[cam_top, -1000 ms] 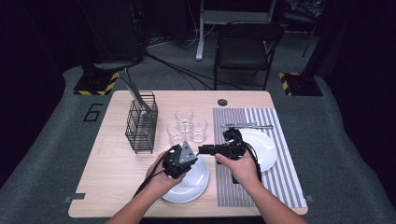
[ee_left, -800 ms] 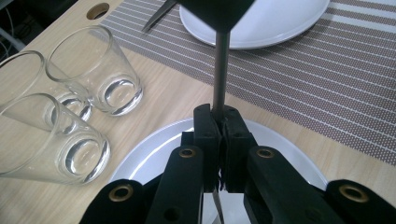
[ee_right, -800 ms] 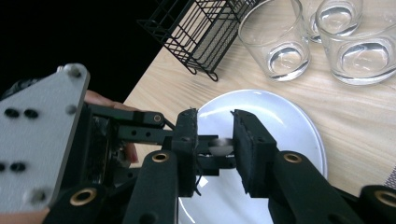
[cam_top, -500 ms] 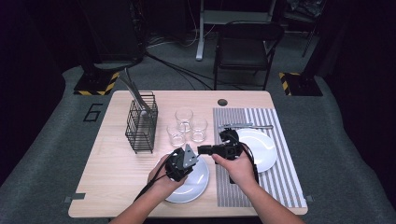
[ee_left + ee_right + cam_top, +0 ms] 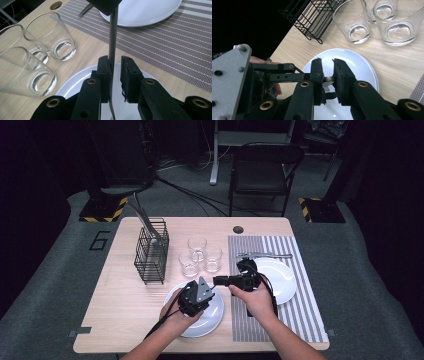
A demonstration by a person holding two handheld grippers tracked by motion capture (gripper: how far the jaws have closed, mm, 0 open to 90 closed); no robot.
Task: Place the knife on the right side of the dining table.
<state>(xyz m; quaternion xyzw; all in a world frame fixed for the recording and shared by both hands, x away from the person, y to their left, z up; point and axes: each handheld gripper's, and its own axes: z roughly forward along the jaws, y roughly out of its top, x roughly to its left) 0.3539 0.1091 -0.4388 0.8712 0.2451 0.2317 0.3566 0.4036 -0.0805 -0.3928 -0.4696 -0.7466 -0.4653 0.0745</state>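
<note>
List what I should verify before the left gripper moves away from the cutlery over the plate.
1. Right gripper clamps the cutlery piece: ok, the metal spans the gap between its pads.
2. Left gripper has let go: not ok. Its jaws have just been opening, but the piece between them rests against one pad.
3. White plate lies under the handover: ok.
4. Glasses stand apart from both grippers: ok.
5. Which end of the piece the right gripper holds: cannot tell.
</note>
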